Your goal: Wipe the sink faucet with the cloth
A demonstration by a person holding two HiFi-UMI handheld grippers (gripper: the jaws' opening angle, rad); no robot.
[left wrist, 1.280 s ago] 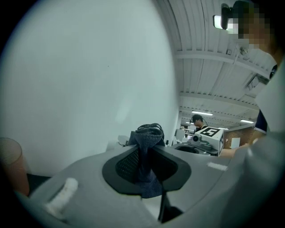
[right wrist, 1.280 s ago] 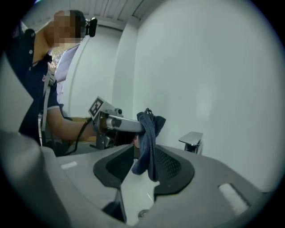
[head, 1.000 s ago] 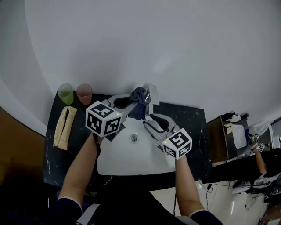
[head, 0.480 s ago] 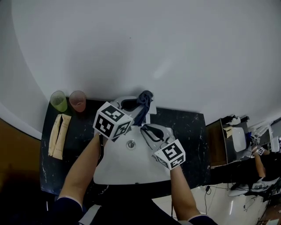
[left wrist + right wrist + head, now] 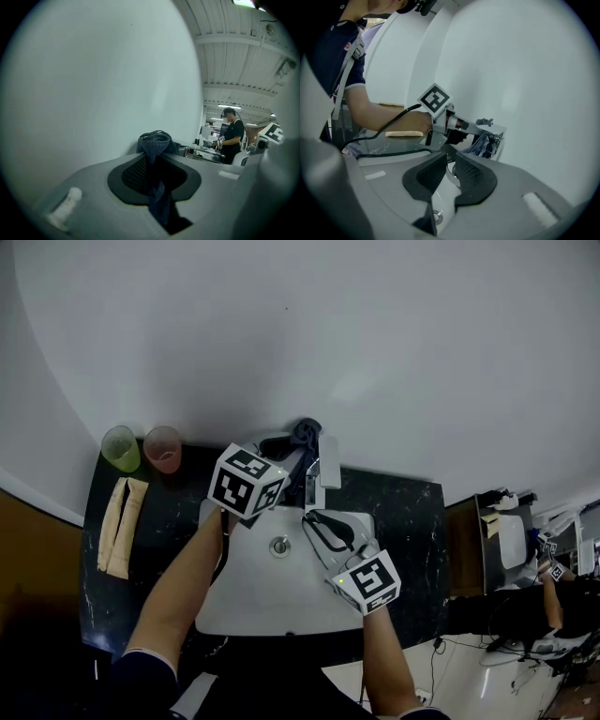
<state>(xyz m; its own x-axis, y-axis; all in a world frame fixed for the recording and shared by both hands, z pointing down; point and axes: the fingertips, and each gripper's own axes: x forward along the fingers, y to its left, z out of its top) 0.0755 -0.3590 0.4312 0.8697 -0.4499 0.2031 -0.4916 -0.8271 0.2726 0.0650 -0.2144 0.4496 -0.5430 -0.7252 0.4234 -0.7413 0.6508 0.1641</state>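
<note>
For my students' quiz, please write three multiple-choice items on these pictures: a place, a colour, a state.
1. The green cup stands: A) left of the sink; B) in the sink; C) right of the sink.
2. The cloth is: A) yellow; B) dark blue; C) white.
3. The left gripper is: A) open, empty; B) shut on a cup; C) shut on the cloth.
Answers: A, it stands at the counter's left end; B, seen at the faucet; C, its jaws pinch the cloth.

dark counter [image 5: 412, 521], sink [image 5: 251, 601], green cup [image 5: 120, 448], pink cup [image 5: 164, 447]
</note>
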